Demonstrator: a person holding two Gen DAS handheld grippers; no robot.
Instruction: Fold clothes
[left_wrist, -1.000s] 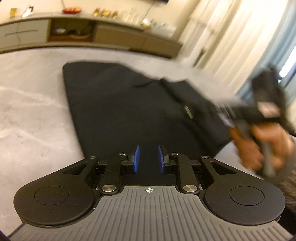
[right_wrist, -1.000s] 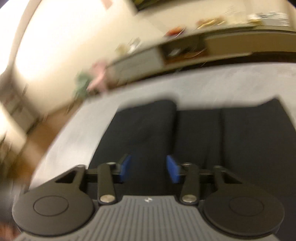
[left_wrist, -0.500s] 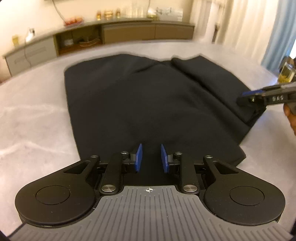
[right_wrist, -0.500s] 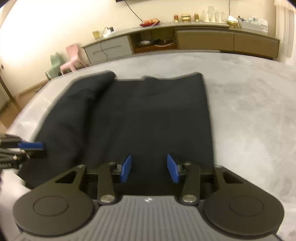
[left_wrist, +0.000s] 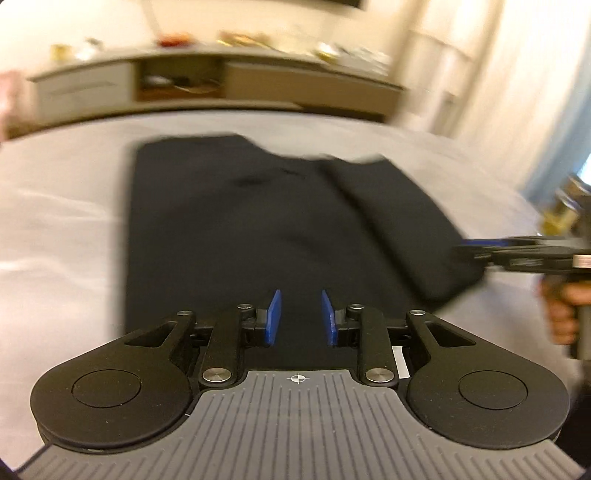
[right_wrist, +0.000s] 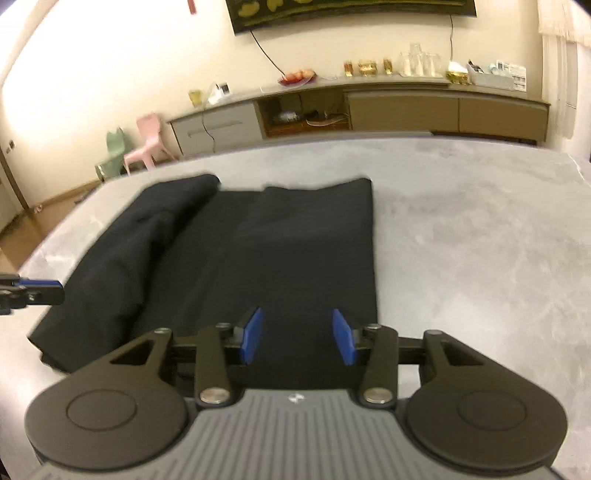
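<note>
— Scene? Black garment flat on grey table, one side folded over. Left gripper and right gripper spread, empty, above near hem.

— Risk? Possibly pinched only top layer; fold dragged crooked.

Wall: cream, warmly lit, far beyond the tool.
Dark panel: wall-mounted at top, a cable hanging below it.
Sideboard: long and low along the wall; grey drawers left, open shelf centre, brown doors right.
Sideboard top: glasses, a fruit dish, small jars.
Small chairs: pink, green, far left.
Floor: wood, left.
Curtains: pale, right.
Desk: grey, marbled.
</note>
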